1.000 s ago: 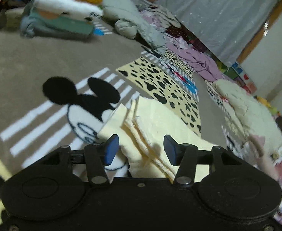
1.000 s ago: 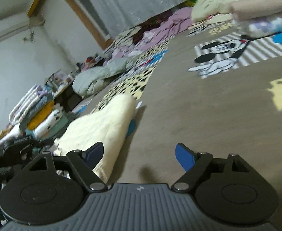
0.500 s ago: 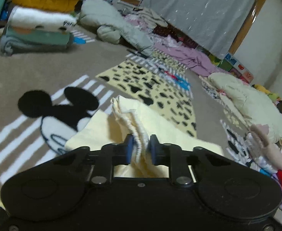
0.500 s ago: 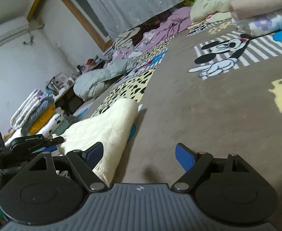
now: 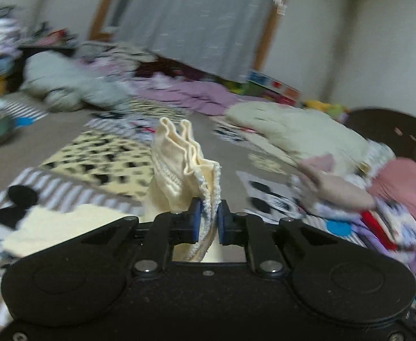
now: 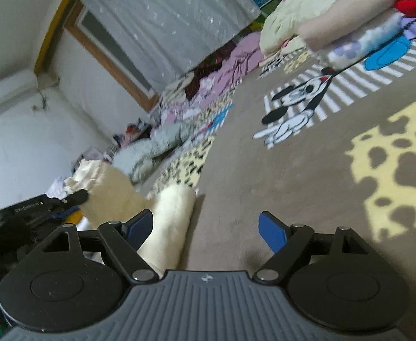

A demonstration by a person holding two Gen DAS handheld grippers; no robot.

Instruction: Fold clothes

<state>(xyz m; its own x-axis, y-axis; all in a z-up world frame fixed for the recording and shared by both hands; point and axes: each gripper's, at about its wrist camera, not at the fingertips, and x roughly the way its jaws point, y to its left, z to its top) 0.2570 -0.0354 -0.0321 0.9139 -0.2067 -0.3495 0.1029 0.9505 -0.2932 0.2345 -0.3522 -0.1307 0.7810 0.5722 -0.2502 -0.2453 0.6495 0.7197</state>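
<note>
L gripper clamped on the pale yellow garment, edge up off the carpet!

Bunched hem sticks up btwn the blue pads, rest of the cloth drapes down to the patterned carpet, w/ a rolled fold just beside the R gripper. R gripper is spread wide, nothing in it, low over bare brown carpet. L view blurred.

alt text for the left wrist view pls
The left gripper is shut on a bunched edge of a pale yellow garment, lifting it above a patterned carpet. Blurred clothes piles and a grey curtain lie behind.
</note>
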